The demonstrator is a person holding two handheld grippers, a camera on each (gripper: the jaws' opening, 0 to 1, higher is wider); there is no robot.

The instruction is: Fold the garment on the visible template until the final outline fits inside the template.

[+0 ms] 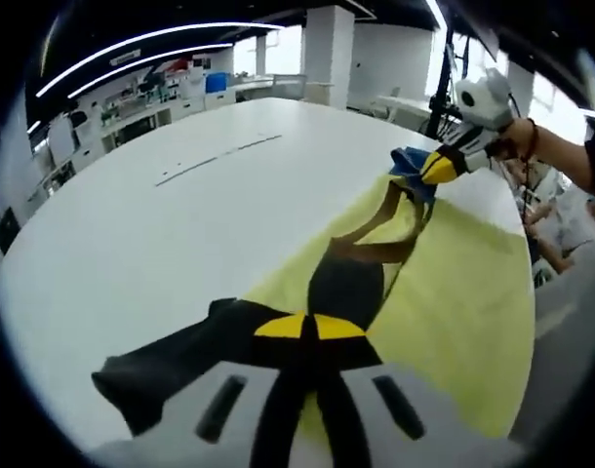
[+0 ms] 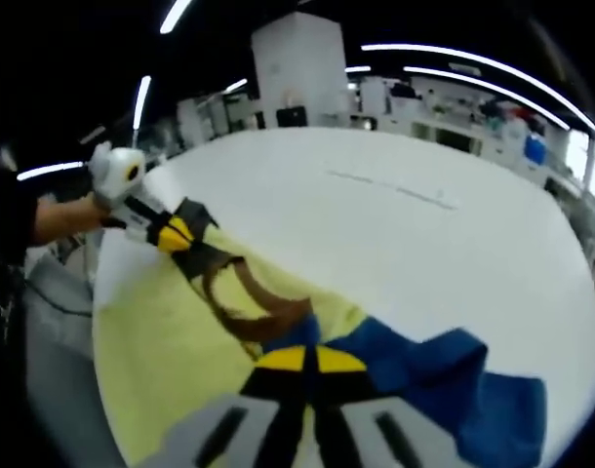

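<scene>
In the left gripper view, the left gripper [image 1: 309,327] rises from the bottom edge with its yellow-tipped fingers [image 1: 280,327] pressed together on the dark end of the garment [image 1: 346,283]. That dark cloth spreads to the left of the fingers over the white table [image 1: 171,224], while the rest of the garment runs away from them as a narrow strip with brown bands, lying over the pale yellow template [image 1: 454,292]. At the far end of the strip, to the upper right, the right gripper [image 1: 444,166] pinches the garment's blue end, held by a person's hand [image 1: 517,136].

In the right gripper view, the left gripper [image 2: 176,234] sits at the upper left, closed on the dark end of the garment [image 2: 268,322]. The garment stretches from there across the template [image 2: 161,361] toward the bottom centre, where the right gripper [image 2: 312,361] has its fingers [image 2: 341,361] shut on the blue cloth. The blue part bunches to the right of these fingers on the table [image 2: 424,253].
</scene>
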